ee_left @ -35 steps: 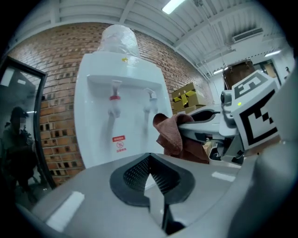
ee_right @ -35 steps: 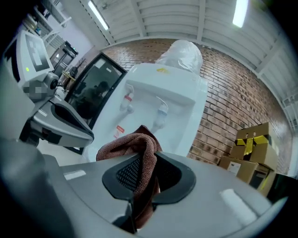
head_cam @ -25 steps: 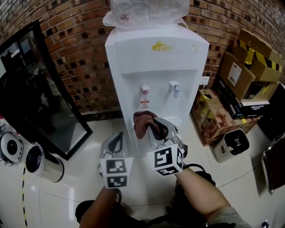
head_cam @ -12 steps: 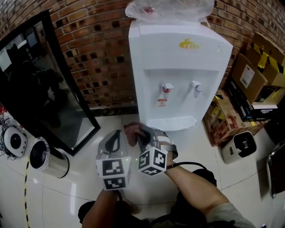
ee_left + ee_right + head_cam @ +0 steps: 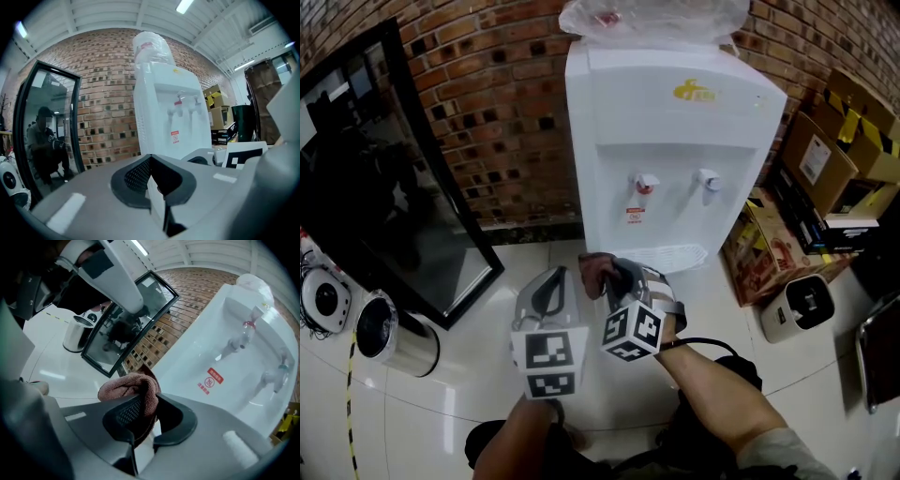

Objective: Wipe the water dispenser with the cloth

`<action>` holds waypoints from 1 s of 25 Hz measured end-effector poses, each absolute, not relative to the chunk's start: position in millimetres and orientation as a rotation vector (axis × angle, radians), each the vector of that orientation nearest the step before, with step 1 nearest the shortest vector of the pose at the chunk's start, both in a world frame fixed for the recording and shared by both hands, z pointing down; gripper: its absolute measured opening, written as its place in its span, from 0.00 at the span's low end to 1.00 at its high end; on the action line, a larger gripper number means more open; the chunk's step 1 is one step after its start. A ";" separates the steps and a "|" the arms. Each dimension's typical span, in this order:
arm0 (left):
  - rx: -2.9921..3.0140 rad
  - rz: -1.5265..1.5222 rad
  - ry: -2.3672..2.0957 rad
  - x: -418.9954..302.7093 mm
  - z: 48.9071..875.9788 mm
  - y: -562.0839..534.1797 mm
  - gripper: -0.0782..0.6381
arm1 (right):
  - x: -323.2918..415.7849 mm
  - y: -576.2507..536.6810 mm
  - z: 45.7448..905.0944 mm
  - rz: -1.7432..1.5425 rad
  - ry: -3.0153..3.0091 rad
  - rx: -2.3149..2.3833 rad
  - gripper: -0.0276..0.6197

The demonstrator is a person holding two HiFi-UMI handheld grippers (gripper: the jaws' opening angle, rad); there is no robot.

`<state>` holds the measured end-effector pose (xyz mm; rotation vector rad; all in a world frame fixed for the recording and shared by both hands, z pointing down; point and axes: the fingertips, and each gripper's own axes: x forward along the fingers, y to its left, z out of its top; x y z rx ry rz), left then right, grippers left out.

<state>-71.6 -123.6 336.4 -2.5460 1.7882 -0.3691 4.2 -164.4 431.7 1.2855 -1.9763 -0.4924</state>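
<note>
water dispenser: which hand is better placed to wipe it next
Right. The right hand-held gripper is shut on the cloth and points at the water dispenser; the left hand-held gripper is shut and empty.

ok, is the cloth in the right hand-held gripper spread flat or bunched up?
Bunched. The cloth is a wadded lump with rolled folds, pinched between the jaws of the right hand-held gripper; no flat panel shows.

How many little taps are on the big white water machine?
2: a red-topped tap on the left, a blue-topped tap on the right, both on the white plastic water dispenser.
</note>
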 end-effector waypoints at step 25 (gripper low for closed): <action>-2.688 -0.368 1.536 32.2 340.1 -122.8 0.11 | 119.7 -152.0 422.2 -0.257 -1.893 1.452 0.15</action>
